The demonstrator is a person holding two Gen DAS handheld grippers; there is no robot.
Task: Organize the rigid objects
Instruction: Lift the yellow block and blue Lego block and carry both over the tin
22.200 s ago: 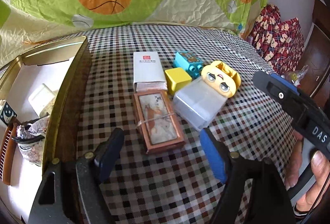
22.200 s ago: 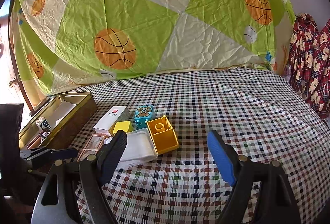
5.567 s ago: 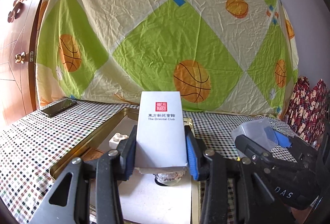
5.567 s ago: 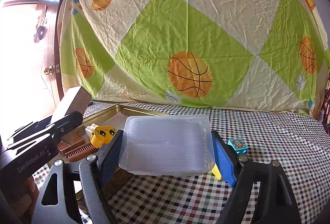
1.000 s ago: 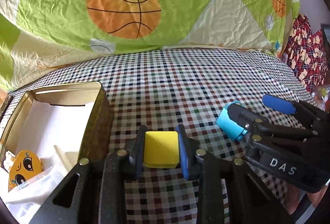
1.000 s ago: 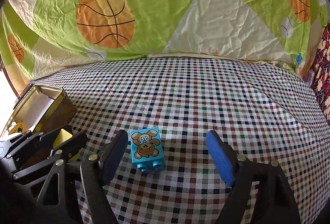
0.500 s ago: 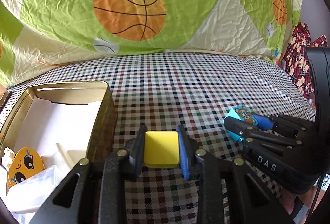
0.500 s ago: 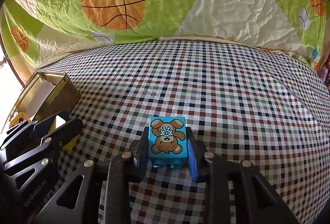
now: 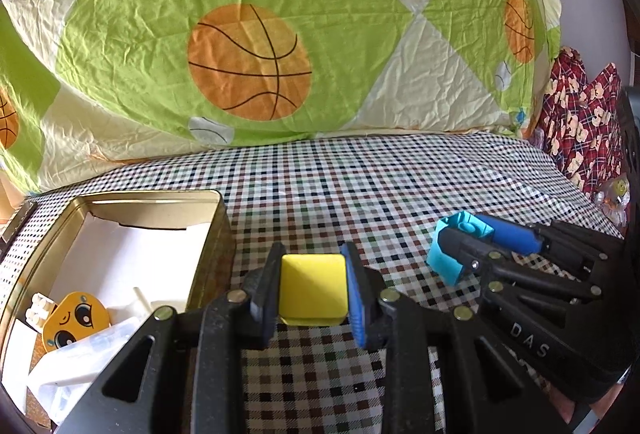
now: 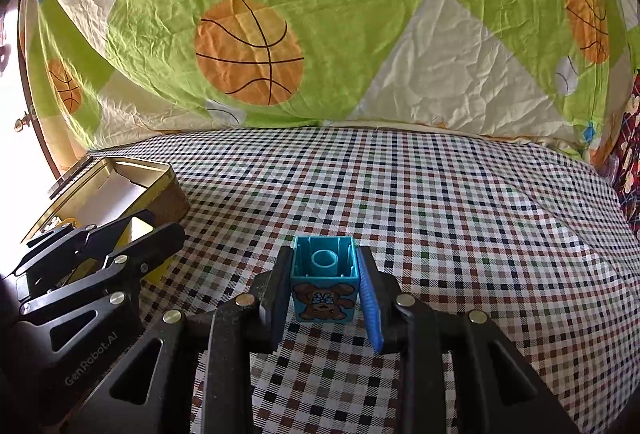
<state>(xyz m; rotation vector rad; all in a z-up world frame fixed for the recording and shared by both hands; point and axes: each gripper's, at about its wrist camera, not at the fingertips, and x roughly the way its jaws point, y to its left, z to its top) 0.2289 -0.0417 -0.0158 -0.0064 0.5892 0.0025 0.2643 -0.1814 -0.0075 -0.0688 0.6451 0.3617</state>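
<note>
My left gripper (image 9: pixel 313 288) is shut on a yellow block (image 9: pixel 312 288), held just right of the gold tin (image 9: pixel 218 234) and above the checked cloth. A blue toy brick with a bear picture (image 10: pixel 323 284) sits in my right gripper (image 10: pixel 324 288), which is shut on it with the brick's hollow underside facing away. In the left wrist view that brick (image 9: pixel 452 254) and the right gripper (image 9: pixel 466 246) show at the right. In the right wrist view the left gripper (image 10: pixel 138 230) shows at the left, in front of the tin (image 10: pixel 168 194).
The gold tin holds a yellow cartoon-face piece (image 9: pixel 76 320), a clear plastic box (image 9: pixel 84 354), small white bricks (image 9: pixel 38 312) and white paper. A basketball-print sheet (image 9: pixel 248 62) hangs behind the checked cloth (image 10: pixel 440 214). Red patterned fabric (image 9: pixel 580 138) lies at the far right.
My right gripper closed on the blue bear brick and lifted it off the cloth, tipping its hollow underside into view. The left gripper with the yellow block rose slightly.
</note>
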